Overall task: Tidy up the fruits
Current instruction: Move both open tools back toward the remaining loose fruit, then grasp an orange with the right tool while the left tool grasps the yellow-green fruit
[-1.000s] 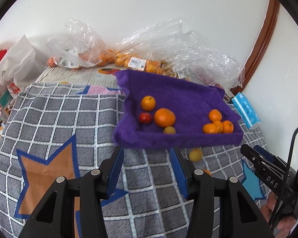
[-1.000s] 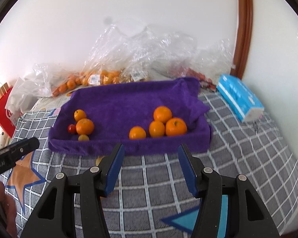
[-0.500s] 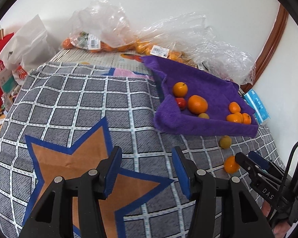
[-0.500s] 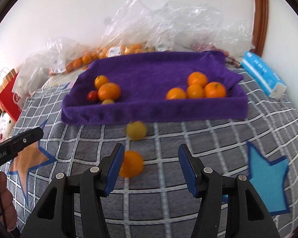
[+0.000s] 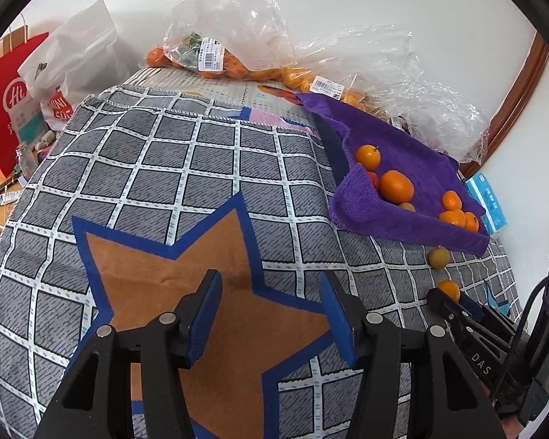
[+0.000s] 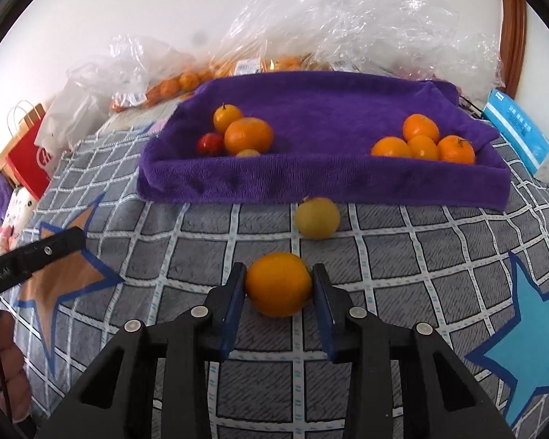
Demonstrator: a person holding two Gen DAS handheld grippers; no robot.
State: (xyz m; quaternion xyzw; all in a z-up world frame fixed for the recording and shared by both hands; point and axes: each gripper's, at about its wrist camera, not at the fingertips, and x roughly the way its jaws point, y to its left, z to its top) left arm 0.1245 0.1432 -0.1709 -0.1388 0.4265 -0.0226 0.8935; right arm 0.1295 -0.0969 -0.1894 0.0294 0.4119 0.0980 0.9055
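A purple towel tray (image 6: 322, 183) (image 5: 369, 216) holds two groups of fruit: oranges, a red fruit and a small yellow one at its left (image 6: 247, 135), several oranges at its right (image 6: 422, 144). On the checked cloth in front lie a yellow fruit (image 6: 317, 217) (image 5: 438, 256) and an orange (image 6: 278, 283) (image 5: 449, 289). My right gripper (image 6: 278, 287) has closed around the orange, its pads touching both sides; the orange rests on the cloth. My left gripper (image 5: 271, 316) is open and empty over the brown star.
Clear plastic bags of oranges (image 6: 260, 62) (image 5: 216, 58) lie behind the tray by the wall. A blue tissue pack (image 6: 519, 131) sits right of the tray. A red paper bag (image 5: 3, 98) and a white bag (image 5: 77, 55) stand at the far left.
My right gripper moved forward and down and its fingers closed onto the orange. My left gripper swung left, away from the tray, and stayed open.
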